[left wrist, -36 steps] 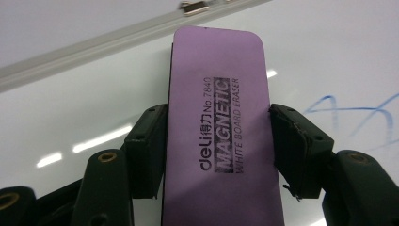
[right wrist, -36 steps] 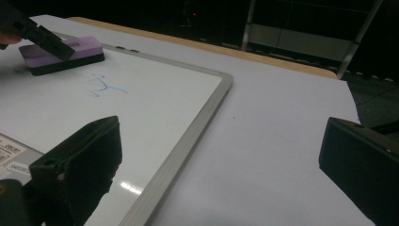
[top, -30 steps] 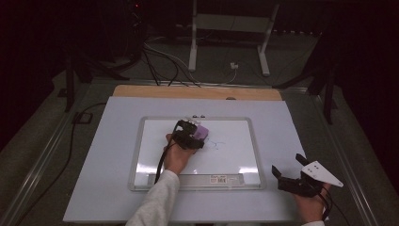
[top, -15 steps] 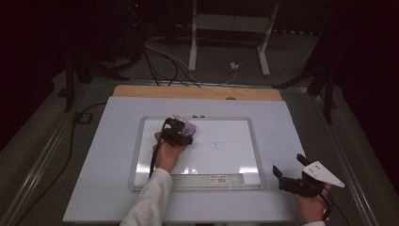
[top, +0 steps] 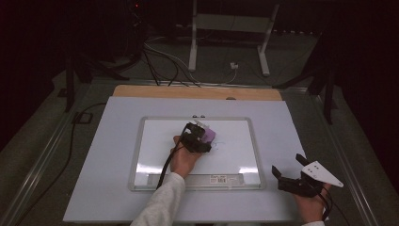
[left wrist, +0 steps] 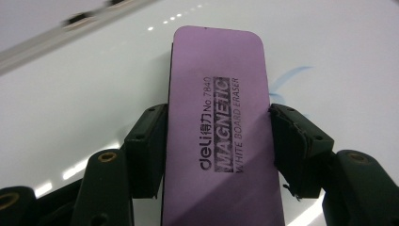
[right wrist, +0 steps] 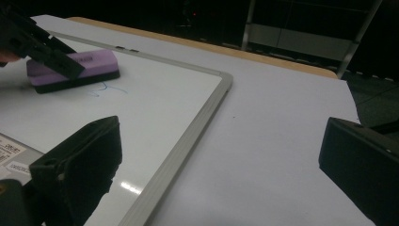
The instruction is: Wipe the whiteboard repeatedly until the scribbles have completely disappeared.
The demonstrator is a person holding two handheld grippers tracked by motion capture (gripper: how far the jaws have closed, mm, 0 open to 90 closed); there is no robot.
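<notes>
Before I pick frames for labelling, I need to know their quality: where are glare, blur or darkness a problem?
High view: dark surroundings, with glare patches on the framed whiteboard. Left gripper view: the purple magnetic eraser has sharp print; the board's frame behind is blurred. Right gripper view: the near black jaws are soft and dark, and the faint blue marker scribble is legible.

Faint blue marks (left wrist: 287,77) beside eraser (left wrist: 219,132), illegible.

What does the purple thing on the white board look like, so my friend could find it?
Find the whiteboard with the silver frame lying flat on the table. Near its middle, the left gripper is shut on a purple eraser. It is a flat rounded block printed with "MAGNETIC WHITE BOARD ERASER", right beside faint blue pen marks, and it is the board's one colourful object.
</notes>
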